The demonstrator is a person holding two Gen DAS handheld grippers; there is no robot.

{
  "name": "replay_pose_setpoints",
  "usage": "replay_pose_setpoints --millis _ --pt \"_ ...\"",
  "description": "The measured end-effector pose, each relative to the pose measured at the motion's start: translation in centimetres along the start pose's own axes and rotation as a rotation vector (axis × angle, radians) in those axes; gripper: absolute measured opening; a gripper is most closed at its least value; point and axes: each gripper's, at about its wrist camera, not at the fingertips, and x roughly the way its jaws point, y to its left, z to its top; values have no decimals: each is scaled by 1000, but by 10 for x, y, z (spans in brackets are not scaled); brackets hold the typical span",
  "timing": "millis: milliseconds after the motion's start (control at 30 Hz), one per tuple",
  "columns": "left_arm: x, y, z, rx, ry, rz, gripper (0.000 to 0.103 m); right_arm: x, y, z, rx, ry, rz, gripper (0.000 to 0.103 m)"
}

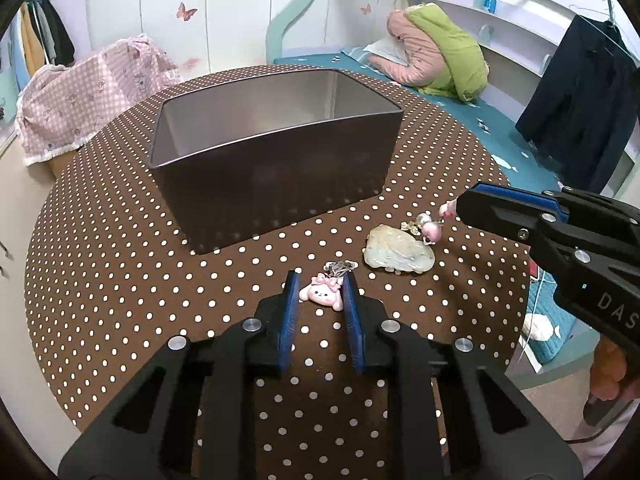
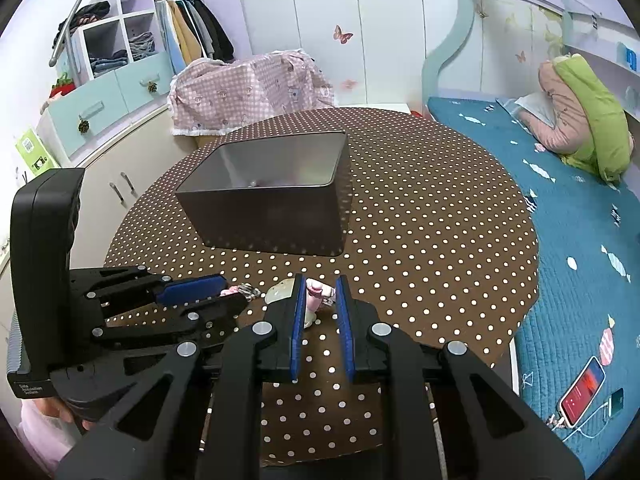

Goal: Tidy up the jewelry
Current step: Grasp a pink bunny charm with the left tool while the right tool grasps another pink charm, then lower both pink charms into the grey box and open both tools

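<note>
Two grippers [image 1: 320, 286] [image 2: 320, 292] bracket charms; tin [image 1: 276, 148] lies crosswise.

A: Left wrist camera is sitting just behind its own gripper [image 1: 319, 286], looking forward and down along the fingers, low over the dotted table [image 1: 120, 280]. It's facing the metal box [image 1: 272, 168], with the bed [image 1: 460, 120] lying beyond on the right.

B: Right wrist camera is doing the same behind the right gripper [image 2: 320, 292], close to the table [image 2: 420, 240], facing the box [image 2: 272, 200], wardrobe further back.

A: Both are sharing the table, the box and the bed [image 2: 580, 260]. Each is also catching the other gripper: left view at its right edge [image 1: 460, 204], right view at its left [image 2: 224, 292].
</note>
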Motion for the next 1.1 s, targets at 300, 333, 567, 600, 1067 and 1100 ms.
replay_pose_setpoints --millis 300,333,567,600,1067,1100 --pt "-14 5 2 -7 -22 17 16 -4 1 5 -8 -13 9 14" --pt "-15 6 2 -6 -25 15 16 -5 1 5 -9 -14 9 14" --pt "-27 10 5 -20 -40 19 16 -9 0 11 0 -25 2 14" --pt "-29 11 7 -21 -45 18 16 -10 0 12 -2 -27 1 14" --pt "-57 22 49 -45 -111 30 16 -12 9 52 -35 -53 20 14" --pt "-58 24 52 -50 -114 31 16 -11 9 56 -38 -54 21 14"
